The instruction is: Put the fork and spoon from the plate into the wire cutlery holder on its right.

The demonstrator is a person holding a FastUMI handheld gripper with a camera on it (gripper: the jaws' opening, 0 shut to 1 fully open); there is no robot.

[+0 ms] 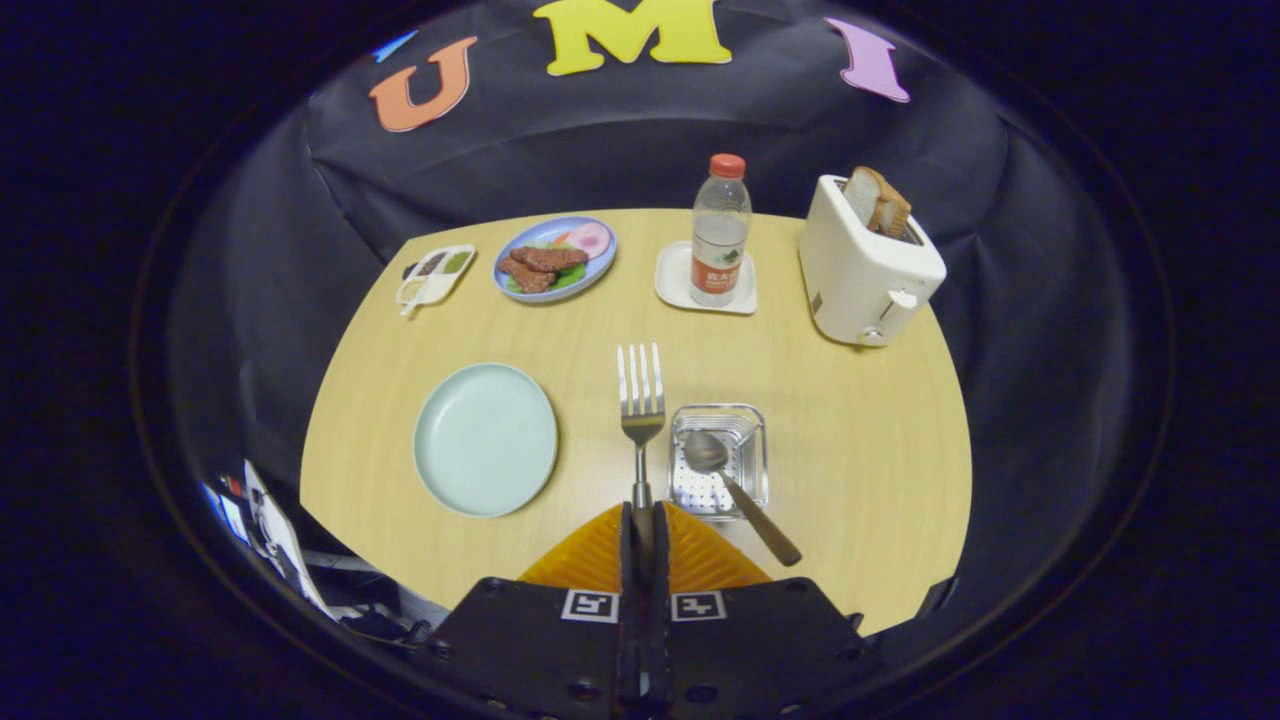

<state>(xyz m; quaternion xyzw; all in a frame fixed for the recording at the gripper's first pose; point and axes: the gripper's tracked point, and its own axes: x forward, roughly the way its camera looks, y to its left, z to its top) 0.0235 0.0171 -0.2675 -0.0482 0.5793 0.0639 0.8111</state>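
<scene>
My gripper (641, 525) is shut on the handle of a metal fork (640, 395), which sticks forward from between the fingers with its tines up, held above the table. The pale green plate (486, 438) lies bare to the left of the fork. Just right of the fork stands the wire cutlery holder (719, 458), seen from above. A spoon (730, 478) rests in it, bowl inside and brown handle leaning out toward me over the near right rim.
Along the far side of the round wooden table (850, 450) sit a small seasoning tray (434, 274), a blue plate of food (554, 257), a water bottle (720, 232) on a white coaster and a white toaster (865, 265) with bread.
</scene>
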